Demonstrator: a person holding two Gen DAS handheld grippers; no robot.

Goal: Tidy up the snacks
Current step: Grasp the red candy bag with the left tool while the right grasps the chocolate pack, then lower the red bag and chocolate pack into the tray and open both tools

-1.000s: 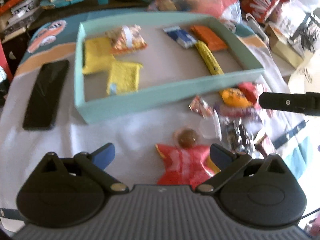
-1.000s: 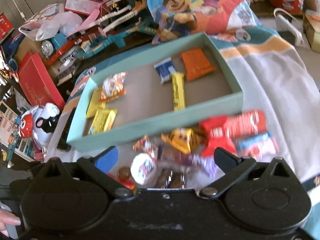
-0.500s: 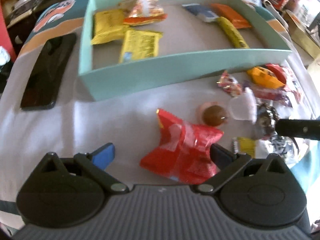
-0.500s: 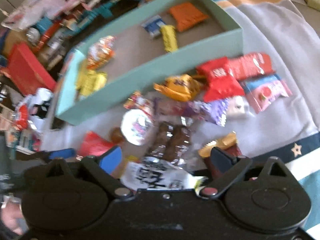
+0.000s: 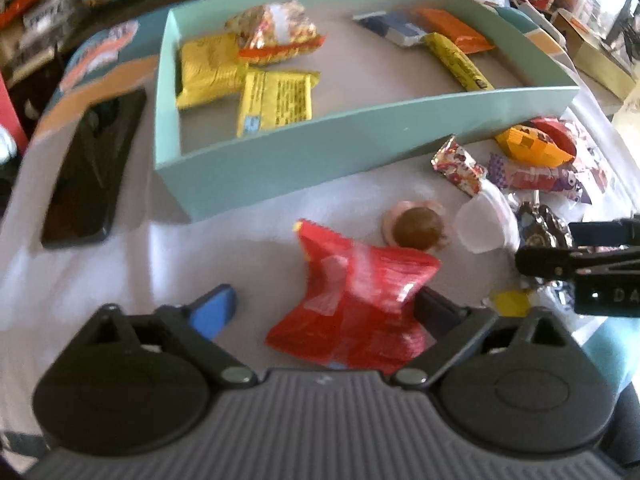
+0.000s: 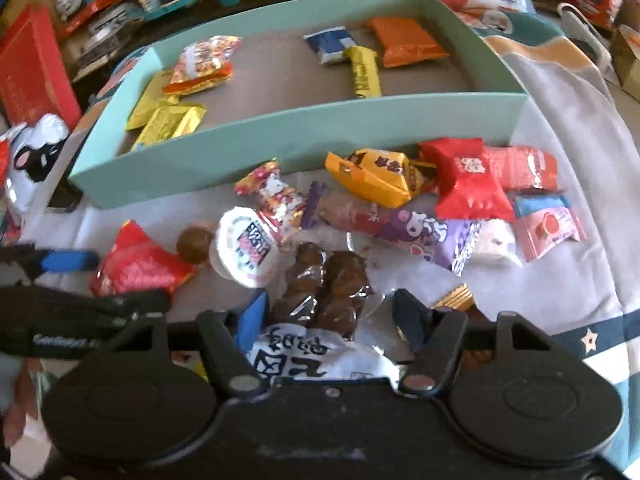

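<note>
1. Both grippers have come down toward the cloth since the earlier frames, and the jaws of each have just been closing; the loose snack pile now fills the lower part of each view.
2. Left gripper [image 5: 320, 312]: jaws apart, red packet [image 5: 356, 304] between them. Dark right finger touches the packet's edge; blue left finger [image 5: 212, 314] stands clear of it with bare cloth between. No squeeze yet.
3. Just ahead of the left gripper, beyond the red packet: a round brown sweet [image 5: 418, 227], and to its right a white jelly cup [image 5: 482, 224].
4. Right gripper [image 6: 328, 316]: jaws apart around a clear pack of brown chocolates [image 6: 326, 288] with a white printed end nearest the camera. Blue left finger [image 6: 254, 316] lies just beside the pack; whether it presses I cannot tell. Dark right finger stands clear of the chocolates, over clear wrapper.
5. Ahead of the right gripper: purple wrapper [image 6: 400, 230], orange-yellow packet [image 6: 372, 176], red pillow packet [image 6: 466, 184], pink packet [image 6: 550, 232], all loose on the white cloth [image 6: 560, 280].
6. Further ahead of both grippers: the teal box [image 5: 320, 148], open-topped. Inside, at left, two yellow packets [image 5: 276, 100] and an orange-trimmed bag; at right, a blue-white packet, an orange packet [image 5: 452, 32] and a yellow bar [image 5: 456, 60].
7. Far left of the left gripper: a black phone [image 5: 92, 172] flat on the cloth, beside the box.
8. Each gripper shows at the edge of the other's view.
</note>
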